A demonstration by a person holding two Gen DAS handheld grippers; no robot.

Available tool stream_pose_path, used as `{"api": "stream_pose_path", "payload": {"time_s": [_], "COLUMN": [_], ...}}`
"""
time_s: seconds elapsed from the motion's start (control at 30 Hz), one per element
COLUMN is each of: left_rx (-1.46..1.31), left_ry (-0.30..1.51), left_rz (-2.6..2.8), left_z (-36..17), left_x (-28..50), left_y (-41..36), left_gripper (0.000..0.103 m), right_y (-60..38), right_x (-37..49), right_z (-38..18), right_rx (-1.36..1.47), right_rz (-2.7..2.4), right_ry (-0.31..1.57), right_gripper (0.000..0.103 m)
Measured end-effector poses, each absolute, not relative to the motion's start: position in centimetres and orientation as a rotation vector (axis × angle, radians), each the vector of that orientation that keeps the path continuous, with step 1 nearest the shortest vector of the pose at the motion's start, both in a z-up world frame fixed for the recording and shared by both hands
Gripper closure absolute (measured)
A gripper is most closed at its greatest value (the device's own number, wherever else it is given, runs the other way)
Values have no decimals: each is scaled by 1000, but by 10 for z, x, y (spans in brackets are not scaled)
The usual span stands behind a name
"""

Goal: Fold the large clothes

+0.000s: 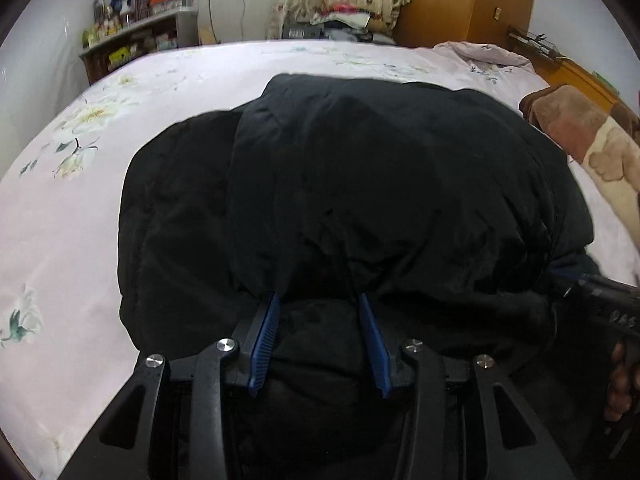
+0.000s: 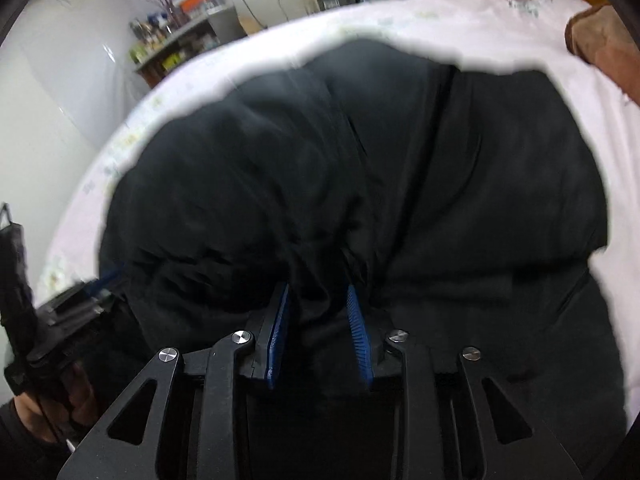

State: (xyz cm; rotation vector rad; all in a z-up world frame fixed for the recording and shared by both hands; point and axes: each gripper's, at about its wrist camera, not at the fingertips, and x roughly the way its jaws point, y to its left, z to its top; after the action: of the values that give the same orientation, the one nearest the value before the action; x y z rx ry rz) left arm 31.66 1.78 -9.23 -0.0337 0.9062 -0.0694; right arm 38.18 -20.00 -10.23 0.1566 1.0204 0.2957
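Garment: black padded coat [image 1: 360,184], folded, centre of frame, lying on pink floral bedsheet [image 1: 60,220].
Left gripper [image 1: 318,300]: jaws partly open; coat fabric bulges between blue pads [image 1: 264,340]; grip cannot be told.
Right gripper [image 2: 318,290]: jaws partly open; fabric between pads; grip cannot be told.

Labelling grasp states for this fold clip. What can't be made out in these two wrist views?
- Left gripper fingertips: left wrist view, buried in folds of the black garment; pad contact unclear.
- Right gripper fingertips: right wrist view, sunk in the same fabric, and the frame is motion-blurred.
- Garment type, sleeves, collar: both views, a dark bundle with no readable detail.
- Near edge of garment: cut off behind the gripper bodies.
- Shelf items: too small.
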Motion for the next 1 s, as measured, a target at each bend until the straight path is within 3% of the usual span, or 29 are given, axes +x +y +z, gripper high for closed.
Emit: {"api": "stream_pose_path", "payload": {"time_s": [0.17,0.37,0.47,0.57,0.73,0.83,1.0], "left_rx": [-28,-82,-124,-109,-25,-99,-65], "left_ry": [917,849,778,753,828,894,899], "left_rz": [-60,-55,-59,-64,13,16,0], "left_z": [-90,-46,-21,-15,-51,-86,-85], "left_x": [319,288,289,318,362,365,365], "left_y": [16,35,39,27,17,38,42], "left_gripper": [58,58,47,47,47,44,44], "right_y": [-196,-220,-238,-243,-246,-252,-263], "right_x": [380,366,375,407,461,475,458], "right_z": [-116,-72,-39,-26,-35,-83,-96], "right_rx": [142,156,169,176,115,101,172], "right_rz": [303,299,253,231,191,166,176], "right_ry": [1005,969,859,814,808,926,918], "right_gripper": [74,72,72,72,72,72,71]}}
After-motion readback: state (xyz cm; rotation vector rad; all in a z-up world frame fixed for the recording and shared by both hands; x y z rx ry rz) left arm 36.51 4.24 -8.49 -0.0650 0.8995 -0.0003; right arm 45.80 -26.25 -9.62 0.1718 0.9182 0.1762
